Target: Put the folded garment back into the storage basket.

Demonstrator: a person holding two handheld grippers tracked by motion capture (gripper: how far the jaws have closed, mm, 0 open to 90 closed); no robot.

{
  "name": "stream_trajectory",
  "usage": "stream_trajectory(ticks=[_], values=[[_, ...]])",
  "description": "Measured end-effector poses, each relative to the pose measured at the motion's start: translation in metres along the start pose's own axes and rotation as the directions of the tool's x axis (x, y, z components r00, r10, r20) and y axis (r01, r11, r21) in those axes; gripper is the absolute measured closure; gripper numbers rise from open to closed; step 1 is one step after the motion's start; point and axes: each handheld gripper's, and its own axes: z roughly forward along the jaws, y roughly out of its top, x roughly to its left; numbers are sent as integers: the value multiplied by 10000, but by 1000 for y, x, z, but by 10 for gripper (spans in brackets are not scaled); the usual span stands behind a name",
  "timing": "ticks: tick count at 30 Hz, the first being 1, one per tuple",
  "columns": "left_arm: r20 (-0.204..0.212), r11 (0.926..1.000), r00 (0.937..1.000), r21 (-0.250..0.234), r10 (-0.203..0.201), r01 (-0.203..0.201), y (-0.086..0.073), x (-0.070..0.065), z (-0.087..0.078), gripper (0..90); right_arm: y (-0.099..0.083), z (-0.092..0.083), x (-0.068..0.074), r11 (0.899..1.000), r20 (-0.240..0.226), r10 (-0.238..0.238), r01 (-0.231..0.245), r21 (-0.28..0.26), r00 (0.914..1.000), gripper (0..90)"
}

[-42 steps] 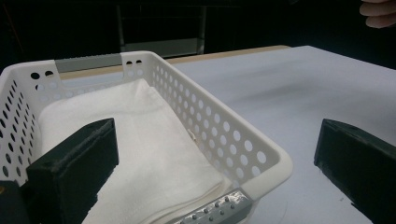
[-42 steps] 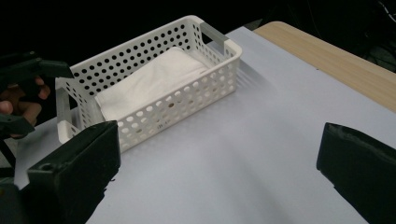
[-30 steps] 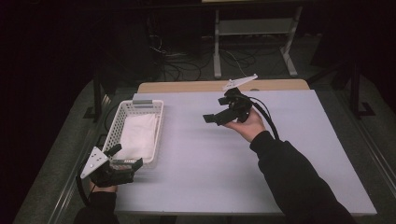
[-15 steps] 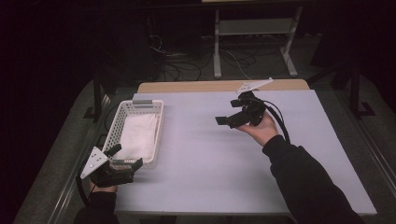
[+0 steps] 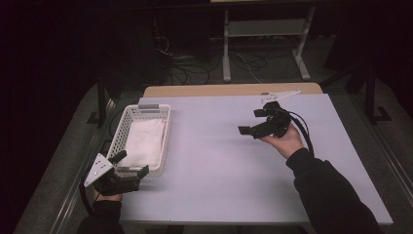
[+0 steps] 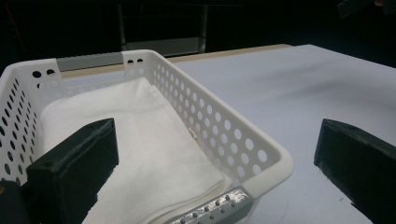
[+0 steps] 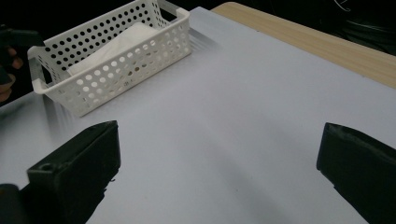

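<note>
A white perforated basket (image 5: 164, 127) stands at the table's left side with a folded white cloth (image 5: 143, 141) lying flat inside. My left gripper (image 5: 131, 163) sits at the basket's near end, open, its jaws wide on either side of the basket's near corner (image 6: 261, 156); the cloth (image 6: 140, 135) lies just ahead of it. My right gripper (image 5: 250, 122) hovers above the right half of the table, held in an upturned hand, open and empty. It looks across bare table toward the basket (image 7: 116, 70) and cloth (image 7: 126, 39).
The table (image 5: 219, 165) has a pale lilac top with a wooden strip (image 5: 219, 90) along its far edge. Beyond it on the dark floor stand a metal frame (image 5: 263, 29) and loose cables (image 5: 195, 63). The other hand (image 7: 7, 60) shows beside the basket.
My right gripper has moved to the right and slightly nearer, still open. The left gripper, basket and cloth have stayed where they were.
</note>
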Motion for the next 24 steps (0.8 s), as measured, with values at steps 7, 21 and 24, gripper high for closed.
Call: stream_trajectory(ticks=[7,21,24], values=[[2,10000,10000,-5,0,0,0,0,0,0,-14,-13,-8,9998,155,139,-137,-111,9998,0],[-14,10000,10000,29,9,-9,0,0,0,0,-41,-29,-16,9989,278,442,-437,-178,9986,0],[-1,10000,10000,35,5,-5,0,0,0,0,-45,-33,-18,9989,389,438,-430,-202,9983,0]])
